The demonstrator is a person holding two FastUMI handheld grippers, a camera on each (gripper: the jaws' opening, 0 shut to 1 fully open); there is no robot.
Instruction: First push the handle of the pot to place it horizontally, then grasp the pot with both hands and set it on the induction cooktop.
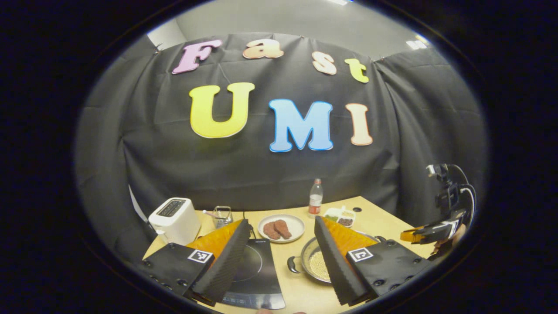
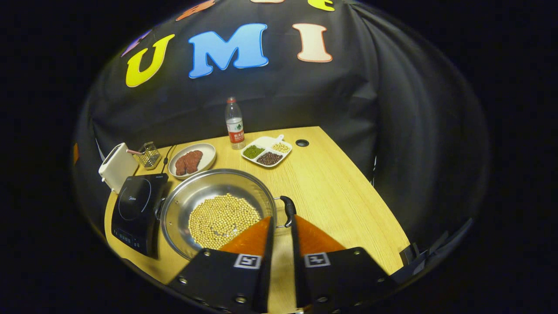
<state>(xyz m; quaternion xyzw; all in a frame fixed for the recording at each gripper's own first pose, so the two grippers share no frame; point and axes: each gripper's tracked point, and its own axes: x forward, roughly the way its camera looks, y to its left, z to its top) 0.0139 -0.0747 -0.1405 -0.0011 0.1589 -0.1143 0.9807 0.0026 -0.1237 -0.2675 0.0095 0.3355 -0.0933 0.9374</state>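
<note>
The desk [image 2: 331,183] is a light wood surface set against the booth wall. The pot [image 2: 205,192], a wide steel pan holding a layer of pale beans [image 2: 222,220], sits on the desk just beside the right edge of the induction cooktop [image 2: 135,209], not on it. The pot's right handle [image 2: 287,209] points toward the right hand-held gripper [image 2: 282,229], whose 2 fingers stand close together with a narrow gap, their tips just short of that handle; contact cannot be confirmed. In the left gripper view, the left hand-held gripper [image 1: 282,229] is spread wide above the desk, 1 finger over the cooktop and the other over the pot, gripping nothing. The pot's left handle [image 1: 294,264] lies between these fingers. Behind the cooktop stands a white toaster [image 2: 115,165]. A plate of meat [image 2: 192,160], a divided dish [image 2: 267,151] of 3 kinds of beans, a small wire basket [image 2: 150,155] and a bottle [image 2: 234,124] occupy the rear of the desk.
</note>
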